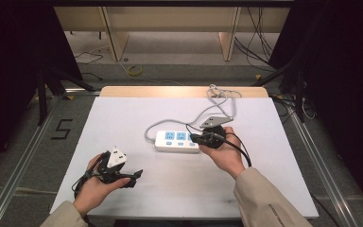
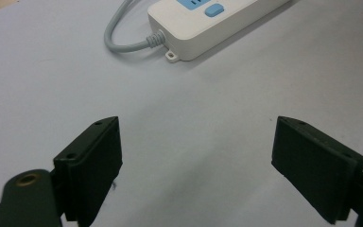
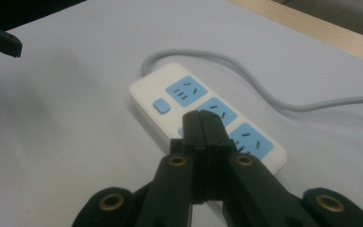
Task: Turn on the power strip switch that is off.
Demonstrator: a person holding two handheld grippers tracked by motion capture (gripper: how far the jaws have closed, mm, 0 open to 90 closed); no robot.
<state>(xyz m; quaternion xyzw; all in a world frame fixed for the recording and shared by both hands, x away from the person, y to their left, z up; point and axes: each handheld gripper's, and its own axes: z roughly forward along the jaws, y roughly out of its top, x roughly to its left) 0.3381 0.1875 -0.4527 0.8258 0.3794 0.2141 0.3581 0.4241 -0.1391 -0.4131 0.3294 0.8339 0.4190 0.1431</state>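
- Power strip lies mid-bench, long axis left-right; 3 blue sockets plus a blue switch at its cord end.
- My right gripper is nearer: jaws shut tight, empty, tip poised over the sockets, w/ the switch just beyond.
- My left gripper sits well apart, jaws wide open, holding nothing.

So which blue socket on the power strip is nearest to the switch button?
The end blue socket, beside the blue button at the cord end of the power strip.
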